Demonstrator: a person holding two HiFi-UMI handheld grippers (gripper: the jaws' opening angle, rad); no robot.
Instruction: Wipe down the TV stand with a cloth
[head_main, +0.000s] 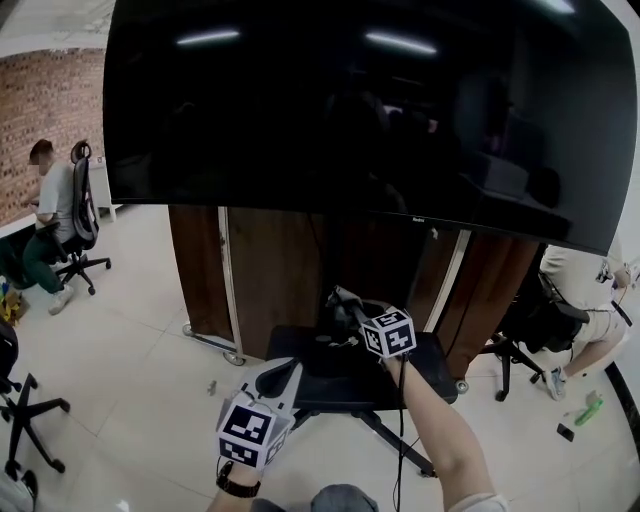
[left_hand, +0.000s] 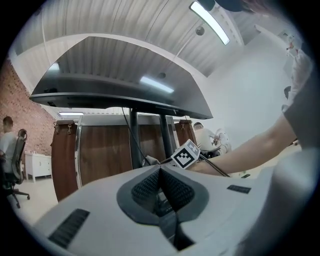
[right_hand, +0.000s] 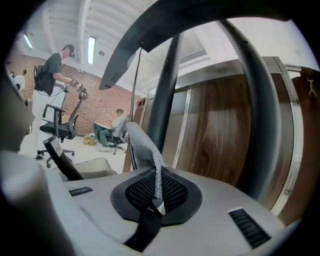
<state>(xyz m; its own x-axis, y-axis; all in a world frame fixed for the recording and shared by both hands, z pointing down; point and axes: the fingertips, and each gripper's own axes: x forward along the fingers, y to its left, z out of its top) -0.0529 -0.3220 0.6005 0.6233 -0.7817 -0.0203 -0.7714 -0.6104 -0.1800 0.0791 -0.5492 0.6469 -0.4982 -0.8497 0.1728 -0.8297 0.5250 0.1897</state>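
A large black TV (head_main: 360, 100) stands on a wheeled stand with a black base shelf (head_main: 340, 382) and dark poles (right_hand: 167, 90). My right gripper (head_main: 347, 302) is low over the shelf next to the poles, shut on a grey cloth (right_hand: 143, 145) that sticks up from its jaws. The cloth (head_main: 342, 297) shows as a small grey bit at the tips in the head view. My left gripper (head_main: 288, 370) hovers at the shelf's front left edge, and its jaws (left_hand: 160, 186) are pressed together with nothing in them. The left gripper view looks at the poles (left_hand: 134, 140) and the right gripper's marker cube (left_hand: 186, 154).
Brown wooden panels on casters (head_main: 205, 270) stand behind the stand. A person sits on an office chair (head_main: 75, 215) at the far left, and another (head_main: 580, 300) at the right. A black chair base (head_main: 25, 415) is at the left edge. Small items (head_main: 580, 415) lie on the floor at the right.
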